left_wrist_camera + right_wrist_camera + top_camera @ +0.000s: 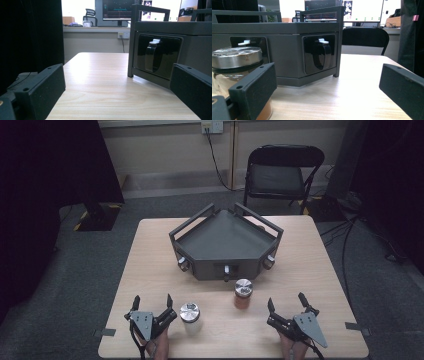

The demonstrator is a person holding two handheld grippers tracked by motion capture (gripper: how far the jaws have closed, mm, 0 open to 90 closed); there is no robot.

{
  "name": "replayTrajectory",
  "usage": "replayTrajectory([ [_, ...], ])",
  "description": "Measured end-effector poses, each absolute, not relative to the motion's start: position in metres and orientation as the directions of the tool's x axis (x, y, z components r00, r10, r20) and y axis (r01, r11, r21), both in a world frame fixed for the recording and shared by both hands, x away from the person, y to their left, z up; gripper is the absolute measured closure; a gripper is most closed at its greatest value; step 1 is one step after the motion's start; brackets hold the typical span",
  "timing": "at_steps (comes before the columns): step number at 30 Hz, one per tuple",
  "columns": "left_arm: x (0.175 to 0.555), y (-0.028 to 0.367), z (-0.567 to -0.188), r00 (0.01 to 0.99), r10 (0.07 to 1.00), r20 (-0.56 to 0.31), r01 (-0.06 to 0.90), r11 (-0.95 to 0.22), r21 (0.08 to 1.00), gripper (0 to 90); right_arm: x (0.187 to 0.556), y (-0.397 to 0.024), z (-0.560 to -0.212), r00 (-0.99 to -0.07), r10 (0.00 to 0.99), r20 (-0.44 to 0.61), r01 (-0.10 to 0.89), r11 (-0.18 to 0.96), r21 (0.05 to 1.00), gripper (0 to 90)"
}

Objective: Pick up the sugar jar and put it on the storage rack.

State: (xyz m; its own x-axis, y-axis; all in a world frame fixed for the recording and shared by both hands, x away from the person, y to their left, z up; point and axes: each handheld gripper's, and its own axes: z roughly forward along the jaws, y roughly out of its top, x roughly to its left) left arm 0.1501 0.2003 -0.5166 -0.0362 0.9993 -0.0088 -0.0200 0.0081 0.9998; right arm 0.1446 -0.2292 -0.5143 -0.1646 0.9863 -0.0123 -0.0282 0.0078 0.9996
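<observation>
Left gripper (152,301): jaws spread, empty, resting at the table's (150,270) near edge, just left of the clear jar (190,316) with a metal lid. Right gripper (286,301): jaws spread, empty, near edge, right of the orange-filled jar (243,294). Grey angular tray rack (225,242): table centre, behind both jars.

Behind the table
A black folding chair (284,175) stood on grey carpet (100,255); a cable hung from a wall socket (211,127).
</observation>
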Motion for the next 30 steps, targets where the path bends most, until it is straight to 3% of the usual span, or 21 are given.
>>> replayTrajectory([
  [30,0.1520,0.2067,-0.5111,0.016,0.999,-0.046,-0.004,0.046,0.999,0.1,0.1446,-0.2287,-0.5142,-0.162,0.987,-0.012,-0.028,0.007,1.000,0.4],
])
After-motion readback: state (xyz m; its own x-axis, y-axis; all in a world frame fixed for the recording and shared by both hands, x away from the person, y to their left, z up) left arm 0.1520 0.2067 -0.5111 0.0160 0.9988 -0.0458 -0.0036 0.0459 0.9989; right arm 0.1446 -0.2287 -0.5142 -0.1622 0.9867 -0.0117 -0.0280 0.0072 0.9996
